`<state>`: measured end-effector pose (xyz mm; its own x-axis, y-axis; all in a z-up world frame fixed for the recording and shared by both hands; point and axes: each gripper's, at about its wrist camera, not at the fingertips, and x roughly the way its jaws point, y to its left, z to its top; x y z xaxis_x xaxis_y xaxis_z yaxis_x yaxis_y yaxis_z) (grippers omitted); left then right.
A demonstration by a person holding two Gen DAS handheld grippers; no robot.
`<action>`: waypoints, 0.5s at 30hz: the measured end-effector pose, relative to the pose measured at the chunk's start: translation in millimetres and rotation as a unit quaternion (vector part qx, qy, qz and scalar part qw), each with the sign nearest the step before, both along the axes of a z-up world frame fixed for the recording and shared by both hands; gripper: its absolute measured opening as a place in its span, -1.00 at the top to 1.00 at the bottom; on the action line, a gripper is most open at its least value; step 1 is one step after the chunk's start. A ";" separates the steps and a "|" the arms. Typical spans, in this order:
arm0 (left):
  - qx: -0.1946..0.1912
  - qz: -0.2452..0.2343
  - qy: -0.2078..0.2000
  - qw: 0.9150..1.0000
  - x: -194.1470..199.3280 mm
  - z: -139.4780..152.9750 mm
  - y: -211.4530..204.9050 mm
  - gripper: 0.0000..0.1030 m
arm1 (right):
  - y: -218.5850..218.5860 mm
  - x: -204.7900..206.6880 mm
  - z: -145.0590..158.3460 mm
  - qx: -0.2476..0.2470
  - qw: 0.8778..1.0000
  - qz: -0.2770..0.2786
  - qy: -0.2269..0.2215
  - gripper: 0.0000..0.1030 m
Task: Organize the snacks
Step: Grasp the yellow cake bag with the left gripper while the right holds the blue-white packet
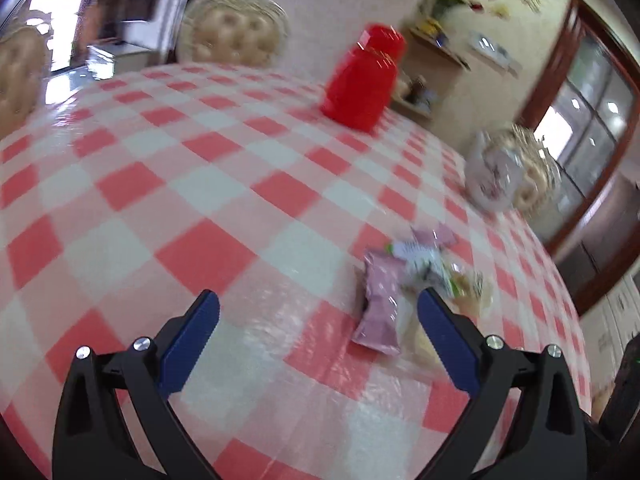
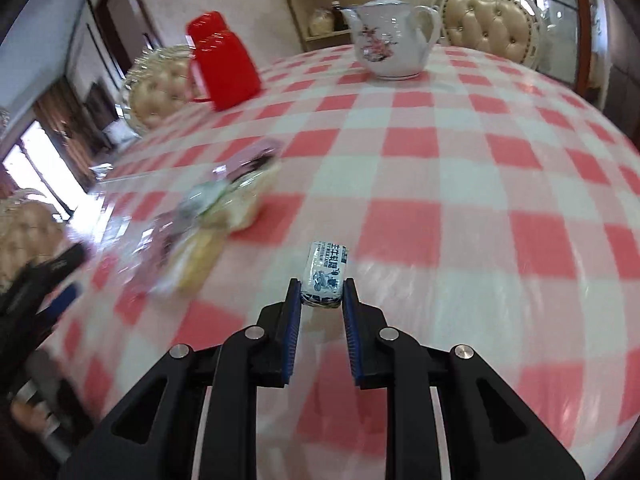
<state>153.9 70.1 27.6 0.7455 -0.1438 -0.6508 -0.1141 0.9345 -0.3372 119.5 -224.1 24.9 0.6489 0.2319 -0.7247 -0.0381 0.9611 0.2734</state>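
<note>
The right gripper point(image 2: 322, 294) has its blue-padded fingers point(image 2: 294, 312) drawn narrow onto a small white snack packet with blue print point(image 2: 325, 274), one pad against each side of its near end; the rest of the packet juts out beyond the fingertips, above the red-and-white checked plastic tabletop point(image 2: 460, 184). Whether the packet's underside touches the cloth cannot be told.

Out to the left of these fingers lies a blurred heap of snack packets point(image 2: 208, 224), pink, pale green and yellowish wrappers lying on one another. Farther off on the left stands a red plastic jug with a handle point(image 2: 224, 60), and straight ahead at the far side a white china teapot with a pink flower pattern point(image 2: 390, 40). A cream tufted chair with an ornate frame point(image 2: 486, 26) stands behind the tabletop.

The left gripper point(image 1: 318, 308) holds its blue-padded fingers point(image 1: 192, 340) wide apart with nothing between them, over bare checked cloth. A pink snack packet point(image 1: 380, 300) at the near end of the heap lies just inside the right fingertip, and the rest of the heap spreads beyond that fingertip. The red jug stands well ahead, the teapot off to the right near the tabletop's edge.
</note>
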 end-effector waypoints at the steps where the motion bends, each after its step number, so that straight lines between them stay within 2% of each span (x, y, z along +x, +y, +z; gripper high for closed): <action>1: 0.001 -0.030 0.009 1.000 2.9 -2.3 -9.0 -0.93 | 3.0 -4.6 1.0 0.008 1.000 0.006 0.000 0.59; 3: 0.011 -0.074 0.012 0.997 3.7 -3.4 -29.3 -0.93 | 5.4 -9.8 5.6 0.020 1.000 0.012 -0.007 0.59; 6: 0.083 -0.139 -0.012 0.987 1.3 0.5 -75.0 -0.93 | -0.3 -14.9 20.2 0.026 0.999 0.002 -0.028 0.59; 8: 0.144 -0.166 -0.020 0.975 6.3 -1.0 -104.0 -0.93 | -10.2 -16.5 26.6 0.038 0.999 -0.009 -0.036 0.58; 9: 0.152 -0.181 -0.013 0.972 11.4 -3.3 -112.9 -0.93 | -15.1 -16.7 28.7 0.043 0.998 -0.015 -0.038 0.58; 13: 0.160 -0.205 0.006 0.965 32.0 -10.7 -128.1 -0.93 | -30.0 -15.9 32.0 0.057 0.997 -0.034 -0.038 0.58; 15: 0.158 -0.221 0.026 0.962 40.2 -16.6 -130.9 -0.74 | -31.2 -14.5 31.5 0.065 0.997 -0.032 -0.034 0.58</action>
<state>194.1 -60.8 11.0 0.6216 -0.2288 -0.7492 0.3093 0.9504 -0.0336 105.1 -255.3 56.4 0.7115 0.2785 -0.6452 -0.0012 0.9186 0.3953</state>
